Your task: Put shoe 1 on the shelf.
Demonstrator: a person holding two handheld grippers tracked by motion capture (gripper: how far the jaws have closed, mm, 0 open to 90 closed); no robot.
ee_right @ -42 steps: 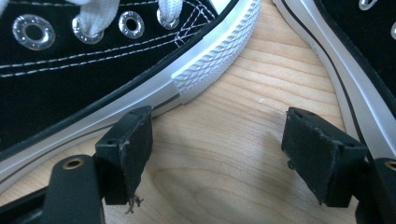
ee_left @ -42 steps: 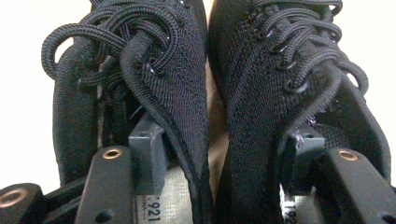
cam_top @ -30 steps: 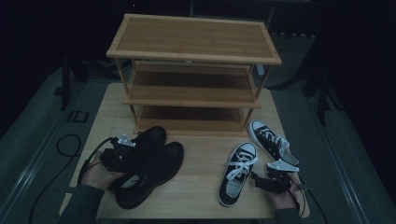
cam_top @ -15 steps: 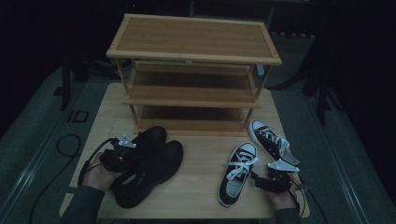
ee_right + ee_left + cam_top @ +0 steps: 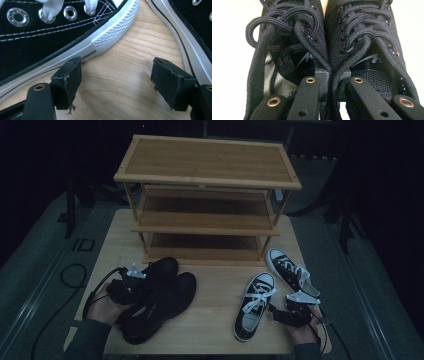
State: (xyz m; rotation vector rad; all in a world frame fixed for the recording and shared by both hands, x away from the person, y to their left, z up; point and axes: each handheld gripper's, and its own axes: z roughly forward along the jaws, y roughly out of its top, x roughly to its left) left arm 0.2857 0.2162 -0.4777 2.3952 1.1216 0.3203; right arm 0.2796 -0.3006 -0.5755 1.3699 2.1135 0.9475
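A pair of black lace-up shoes (image 5: 162, 295) lies side by side at the table's front left. My left gripper (image 5: 142, 287) reaches into them from behind. In the left gripper view its jaws stand close together, shut on the shoes' touching inner collars (image 5: 328, 75), with one jaw inside each shoe. Two black-and-white canvas sneakers lie at the front right, one (image 5: 255, 305) pointing away and the other (image 5: 289, 269) angled to its right. My right gripper (image 5: 278, 313) (image 5: 117, 80) stands open low over bare wood between the near sneaker's sole (image 5: 75, 47) and the other's sole (image 5: 180, 37), holding nothing.
A three-tier bamboo shoe rack (image 5: 207, 160) stands at the back of the wooden table (image 5: 215, 330), its shelves bare. Cables trail off the table's left and right front corners. The surroundings are dark floor.
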